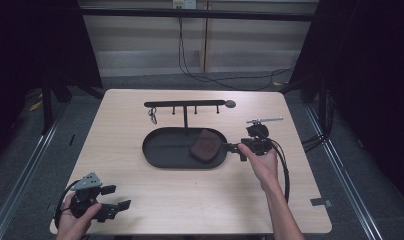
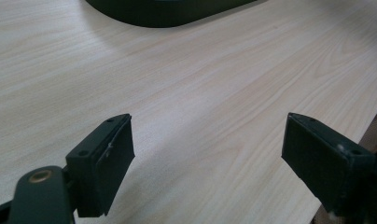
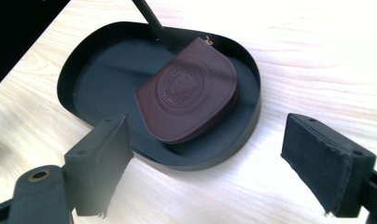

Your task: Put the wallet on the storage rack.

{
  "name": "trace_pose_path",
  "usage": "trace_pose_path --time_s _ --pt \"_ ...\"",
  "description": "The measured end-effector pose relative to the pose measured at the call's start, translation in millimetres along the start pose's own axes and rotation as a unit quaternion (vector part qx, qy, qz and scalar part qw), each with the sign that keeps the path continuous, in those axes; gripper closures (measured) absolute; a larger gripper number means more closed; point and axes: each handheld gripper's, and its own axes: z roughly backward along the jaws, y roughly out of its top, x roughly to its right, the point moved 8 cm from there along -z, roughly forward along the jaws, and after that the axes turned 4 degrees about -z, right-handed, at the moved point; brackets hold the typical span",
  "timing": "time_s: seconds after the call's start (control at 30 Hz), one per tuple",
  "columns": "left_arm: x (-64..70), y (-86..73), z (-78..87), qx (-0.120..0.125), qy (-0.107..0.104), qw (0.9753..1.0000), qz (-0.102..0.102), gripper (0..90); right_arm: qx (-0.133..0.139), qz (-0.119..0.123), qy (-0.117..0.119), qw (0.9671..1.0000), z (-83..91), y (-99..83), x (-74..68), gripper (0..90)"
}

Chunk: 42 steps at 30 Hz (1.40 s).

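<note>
Brown leather coin pouch point(image 3: 189, 95) lies flat at the right end of the black oval tray point(image 3: 79, 70). We hold the right gripper point(image 3: 207, 172) spread, empty, just beside the tray rim; the left gripper point(image 2: 207, 170) is spread over bare table point(image 2: 200, 84).

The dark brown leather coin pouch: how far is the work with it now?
The dark brown leather coin pouch lies in the black oval metal tray. The right claw is open at the tray's edge, holding nothing. Whether it will grasp the pouch or has released it, I cannot tell. The left claw rests open, far away.
</note>
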Motion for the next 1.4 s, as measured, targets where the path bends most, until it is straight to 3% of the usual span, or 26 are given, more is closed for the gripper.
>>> trace_pose_path --time_s 0.2,0.33,0.4,0.47,0.67,1.2,1.4 --pt "-1.2 0.0 0.3 0.000 0.003 1.0000 0.003 16.7 0.011 0.011 -0.011 0.9998 11.8 -10.1 3.3 15.4" --pt "-2.8 -0.3 -0.2 -0.004 0.003 0.9998 0.019 16.8 0.007 0.013 -0.023 0.9996 17.9 -21.0 7.9 15.8" --pt "-3.0 -0.5 0.0 -0.004 0.003 0.9998 0.020 16.8 0.004 0.012 -0.037 0.9992 20.1 -27.3 11.4 17.5" --pt "-2.1 -0.5 0.1 -0.002 0.001 0.9998 0.018 16.8 -0.004 0.013 -0.036 0.9993 21.2 -35.2 13.1 17.4" --pt "-1.5 0.6 1.9 0.008 -0.003 0.9998 0.019 16.8 0.006 0.017 -0.052 0.9985 32.4 -53.9 19.6 17.5" --pt "-3.5 -0.4 1.6 0.009 0.000 0.9997 0.024 16.4 0.012 0.014 -0.050 0.9986 53.7 -105.3 27.9 18.1" --pt "-4.0 -2.3 1.5 0.006 0.002 0.9997 0.025 16.5 0.016 0.007 -0.060 0.9980 55.7 -115.2 42.0 17.5"
